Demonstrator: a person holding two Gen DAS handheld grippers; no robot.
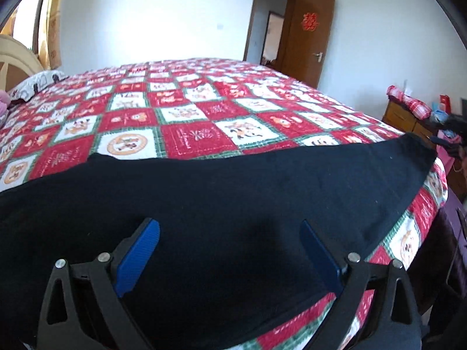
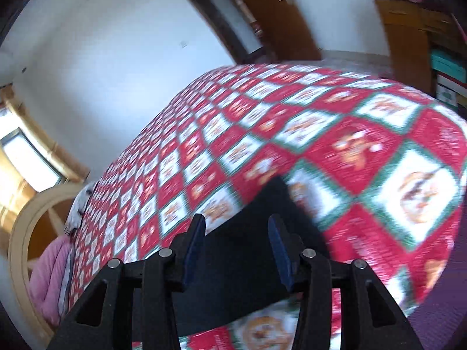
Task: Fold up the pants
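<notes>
**Both jaws open over black pants on bed**

Jaws, left: spread wide, empty; left gripper [image 1: 229, 233] poised low over pants [image 1: 221, 192], blue pads [image 1: 140, 253] either side of dark cloth, nothing clamped.

Jaws, right: parted more narrowly, empty; right gripper [image 2: 236, 230] over a narrower end of pants [image 2: 248, 248], cloth showing between the pads, not pinched. Contact with cloth: cannot tell, view blurred.

Pants: black, laid flat along near edge of bed, on quilt [image 1: 186, 108] of red, white and green squares. Long axis across the left view, side to side, running out of frame at left and ending in a corner near the bed's right-hand edge. Already looks one leg wide, so probably doubled lengthwise; not certain.

Governing relation: cloth directly beneath and ahead of both jaws, long axis crosswise to left fingers. Right gripper apparently at one end, left nearer mid-length. Next fold likely end over end along that axis; a low, level bite on the edge called for.

Surroundings: door [image 1: 309, 38], pillow [image 1: 38, 83], cabinet [image 1: 405, 119].
</notes>
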